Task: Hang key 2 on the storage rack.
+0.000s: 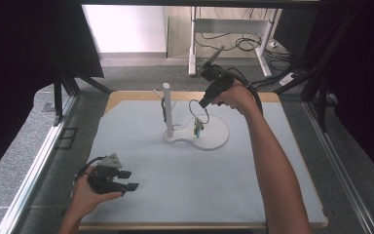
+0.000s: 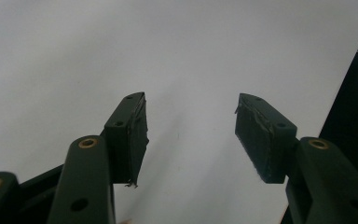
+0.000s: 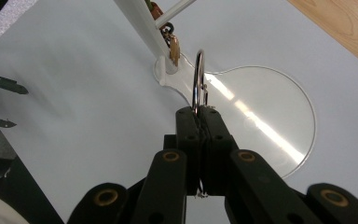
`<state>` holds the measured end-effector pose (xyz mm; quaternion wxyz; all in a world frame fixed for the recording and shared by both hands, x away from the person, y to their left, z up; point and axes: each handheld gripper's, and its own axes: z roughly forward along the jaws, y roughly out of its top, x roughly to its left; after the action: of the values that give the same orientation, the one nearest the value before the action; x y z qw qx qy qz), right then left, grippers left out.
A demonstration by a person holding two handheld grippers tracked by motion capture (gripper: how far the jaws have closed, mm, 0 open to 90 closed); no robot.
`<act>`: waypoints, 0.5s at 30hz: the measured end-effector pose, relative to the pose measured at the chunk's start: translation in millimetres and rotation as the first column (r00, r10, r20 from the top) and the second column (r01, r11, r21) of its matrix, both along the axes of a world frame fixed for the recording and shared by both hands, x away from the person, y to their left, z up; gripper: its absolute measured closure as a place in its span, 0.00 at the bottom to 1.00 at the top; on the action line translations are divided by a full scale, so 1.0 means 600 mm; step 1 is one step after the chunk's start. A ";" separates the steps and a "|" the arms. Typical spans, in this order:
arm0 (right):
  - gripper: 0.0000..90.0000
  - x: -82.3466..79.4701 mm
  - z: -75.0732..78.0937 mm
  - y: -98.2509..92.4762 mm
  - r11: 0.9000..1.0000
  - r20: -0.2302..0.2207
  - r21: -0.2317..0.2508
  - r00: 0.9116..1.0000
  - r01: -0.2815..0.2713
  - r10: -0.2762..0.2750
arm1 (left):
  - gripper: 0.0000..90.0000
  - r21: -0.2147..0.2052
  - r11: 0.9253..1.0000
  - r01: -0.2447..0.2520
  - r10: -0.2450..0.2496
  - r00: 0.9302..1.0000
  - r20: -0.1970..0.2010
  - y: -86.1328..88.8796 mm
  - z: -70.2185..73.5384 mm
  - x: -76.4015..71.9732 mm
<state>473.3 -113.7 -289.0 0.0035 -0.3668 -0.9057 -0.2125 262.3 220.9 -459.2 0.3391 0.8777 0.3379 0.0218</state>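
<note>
Right gripper (image 3: 198, 112): jaws clamped on metal key ring (image 3: 198, 79), held above white stand base (image 1: 216, 139), at 3 o'clock of the upright post (image 1: 167, 109). Light, rigid, slippery wire; small charms dangling below. Best gripped across the ring's rim. Left gripper (image 1: 126, 180): wide, empty, resting at 7 o'clock.

We can read no text, label, brand, number or sign in any of the views.
</note>
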 end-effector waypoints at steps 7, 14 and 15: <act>0.98 0.004 -0.004 0.011 1.000 -0.002 -0.010 1.000 -0.008 0.008 | 0.49 -0.001 1.000 0.003 -0.003 1.000 -0.001 0.000 0.000 0.000; 0.98 0.009 -0.007 0.021 1.000 -0.001 -0.004 1.000 -0.006 0.006 | 0.49 0.005 1.000 0.009 -0.009 1.000 0.001 0.002 0.002 0.000; 0.98 0.010 -0.007 0.022 1.000 -0.002 -0.005 1.000 -0.002 0.002 | 0.49 0.004 1.000 0.008 -0.008 1.000 0.001 0.002 0.002 0.000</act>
<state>479.4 -100.4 -293.2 0.0034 -0.3661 -0.9066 -0.2098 262.3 222.3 -458.0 0.3377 0.8797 0.3341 0.0213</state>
